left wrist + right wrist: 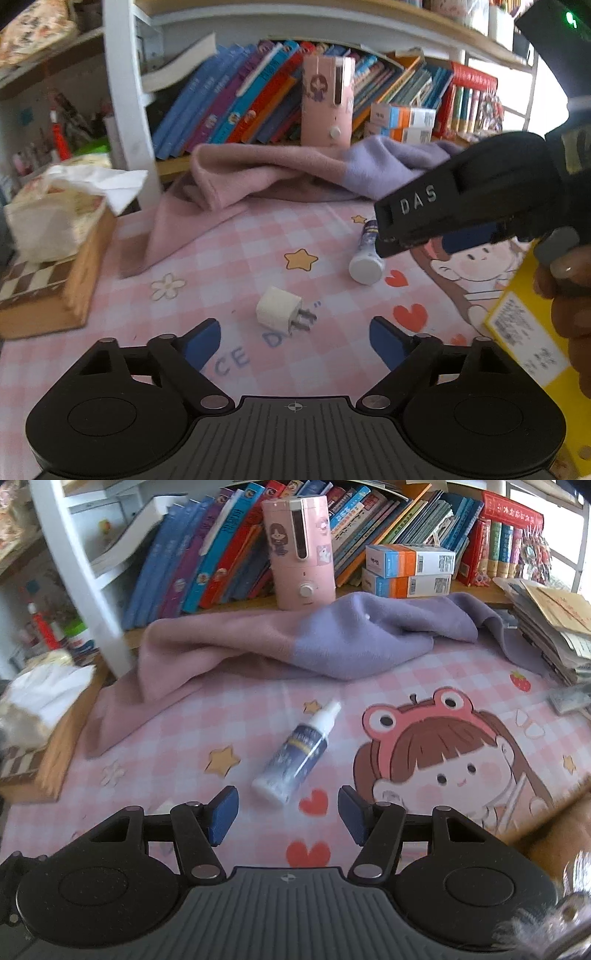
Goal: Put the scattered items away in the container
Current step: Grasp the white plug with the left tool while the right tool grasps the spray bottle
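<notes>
A white plug charger [281,309] lies on the pink checked mat, just ahead of my open, empty left gripper [294,341]. A small spray bottle with a blue label [293,757] lies on the mat just ahead of my open, empty right gripper [287,816]; it also shows in the left wrist view [366,260], partly under the right gripper's body [476,192]. A yellow box [528,332] sits at the right edge of the left wrist view.
A pink and purple cloth [295,642] lies bunched across the back of the mat. A tissue box [51,258] stands at the left. Books [221,550], a pink appliance [301,550] and small cartons [408,570] fill the shelf behind. A paper stack [554,627] sits at right.
</notes>
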Action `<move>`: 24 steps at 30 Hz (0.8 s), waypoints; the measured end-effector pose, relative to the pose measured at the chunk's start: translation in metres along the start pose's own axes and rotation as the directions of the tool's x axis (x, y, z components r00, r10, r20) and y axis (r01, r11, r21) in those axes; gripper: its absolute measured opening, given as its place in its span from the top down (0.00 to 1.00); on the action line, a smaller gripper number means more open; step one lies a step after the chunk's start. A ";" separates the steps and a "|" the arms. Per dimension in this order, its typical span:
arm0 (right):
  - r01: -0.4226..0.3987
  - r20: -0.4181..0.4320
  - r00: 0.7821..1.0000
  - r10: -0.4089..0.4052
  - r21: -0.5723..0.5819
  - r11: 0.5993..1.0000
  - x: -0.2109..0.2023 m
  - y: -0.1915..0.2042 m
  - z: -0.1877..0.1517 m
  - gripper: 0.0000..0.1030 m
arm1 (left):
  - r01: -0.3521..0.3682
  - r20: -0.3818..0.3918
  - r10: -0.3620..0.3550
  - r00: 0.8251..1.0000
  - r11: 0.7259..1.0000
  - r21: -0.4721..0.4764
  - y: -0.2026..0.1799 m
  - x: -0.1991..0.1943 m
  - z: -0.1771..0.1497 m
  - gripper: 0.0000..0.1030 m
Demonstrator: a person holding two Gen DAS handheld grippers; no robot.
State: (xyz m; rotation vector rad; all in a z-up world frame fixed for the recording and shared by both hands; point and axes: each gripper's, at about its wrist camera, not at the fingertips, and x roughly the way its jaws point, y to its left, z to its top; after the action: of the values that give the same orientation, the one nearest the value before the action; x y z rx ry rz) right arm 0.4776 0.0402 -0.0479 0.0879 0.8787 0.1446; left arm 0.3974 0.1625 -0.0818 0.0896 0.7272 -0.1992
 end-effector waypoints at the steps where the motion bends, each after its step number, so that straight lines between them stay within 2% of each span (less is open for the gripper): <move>1: 0.010 0.005 1.000 -0.010 -0.007 1.000 0.006 0.001 0.003 0.43 | 0.001 -0.004 -0.001 1.000 1.000 0.001 0.000 0.007 0.002 0.16; 7: 0.057 -0.002 0.998 -0.057 0.005 0.998 0.042 -0.001 0.017 0.43 | -0.005 -0.020 0.005 1.000 1.000 -0.013 0.004 0.038 0.009 0.21; 14: 0.081 -0.069 0.995 -0.078 0.046 0.996 0.080 -0.004 0.023 0.43 | -0.009 -0.065 0.008 0.998 1.000 -0.011 0.007 0.063 0.006 0.39; 16: 0.073 -0.093 0.993 -0.067 0.062 0.995 0.088 -0.005 0.022 0.42 | -0.008 -0.054 0.008 0.999 1.000 -0.003 0.006 0.063 0.006 0.43; 17: 0.077 -0.089 0.993 -0.073 0.051 0.996 0.088 -0.004 0.022 0.47 | -0.008 -0.051 0.008 0.999 1.000 -0.004 0.007 0.063 0.007 0.50; 18: 0.070 -0.087 0.994 -0.067 0.034 0.997 0.087 -0.002 0.021 0.57 | -0.010 -0.049 0.010 0.999 1.000 -0.004 0.007 0.063 0.007 0.54; 20: 0.055 -0.093 0.994 -0.054 0.009 0.998 0.084 0.003 0.019 0.68 | -0.016 -0.050 0.015 0.999 1.000 -0.005 0.008 0.060 0.006 0.56; 24: 0.026 -0.103 0.994 -0.031 -0.044 0.999 0.071 0.009 0.006 0.70 | -0.024 -0.052 0.023 0.998 0.999 -0.027 0.012 0.047 -0.001 0.56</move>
State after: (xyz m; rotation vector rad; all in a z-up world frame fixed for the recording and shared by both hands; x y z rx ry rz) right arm 0.5259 0.0608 -0.0971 0.0283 0.9800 0.1421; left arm 0.4333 0.1674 -0.1138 0.0774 0.7801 -0.1650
